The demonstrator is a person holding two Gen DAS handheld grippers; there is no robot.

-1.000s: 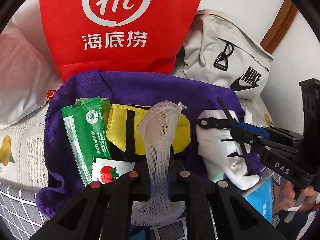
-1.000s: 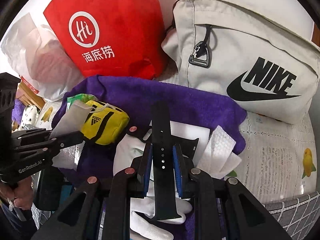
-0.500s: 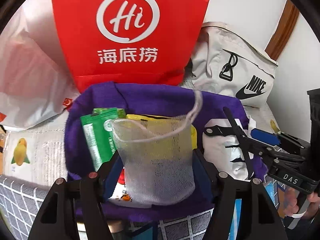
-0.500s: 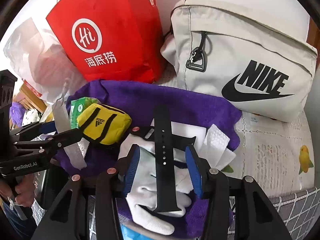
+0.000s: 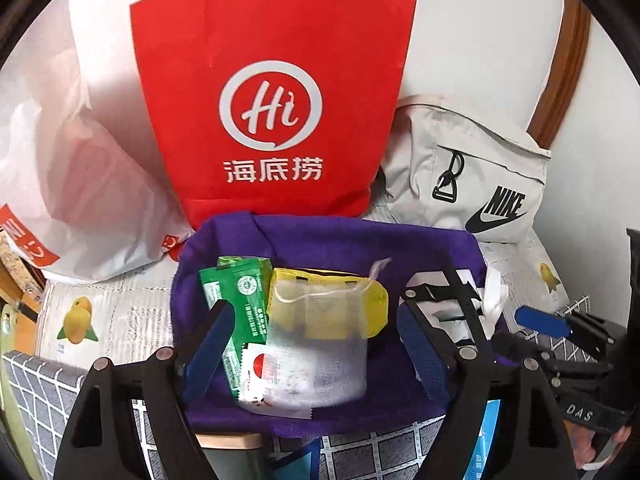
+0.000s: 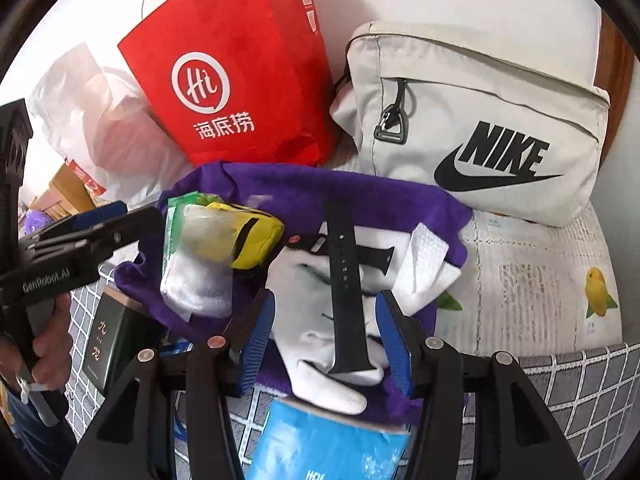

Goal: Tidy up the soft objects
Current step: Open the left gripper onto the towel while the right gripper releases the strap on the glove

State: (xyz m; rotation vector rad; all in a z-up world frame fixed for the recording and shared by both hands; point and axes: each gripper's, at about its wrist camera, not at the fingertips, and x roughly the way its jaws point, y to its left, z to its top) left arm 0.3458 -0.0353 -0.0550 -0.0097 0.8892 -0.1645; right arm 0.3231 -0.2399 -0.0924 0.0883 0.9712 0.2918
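Note:
A purple towel (image 5: 320, 236) lies spread out with small items on it. A white mesh pouch (image 5: 316, 360) lies loose on it, over a yellow pouch (image 5: 376, 304), green sachets (image 5: 240, 296) and a tomato sachet (image 5: 256, 368). My left gripper (image 5: 316, 344) is open around the mesh pouch, not touching it. A black watch strap (image 6: 346, 292) lies on a white glove (image 6: 320, 380) on the towel (image 6: 360, 192). My right gripper (image 6: 328, 340) is open, its jaws on either side of the strap and glove. The mesh pouch (image 6: 196, 280) shows left in the right wrist view.
A red paper bag (image 5: 272, 112) and a grey Nike bag (image 5: 472, 176) stand behind the towel; a white plastic bag (image 5: 80, 184) is at left. A blue packet (image 6: 320, 440) and a dark box (image 6: 104, 344) lie under the towel's front edge. The tablecloth (image 6: 540, 280) extends right.
My left gripper opened and let go of the mesh pouch, which now lies on the towel. My right gripper opened and released the black strap onto the glove. Both pulled back.

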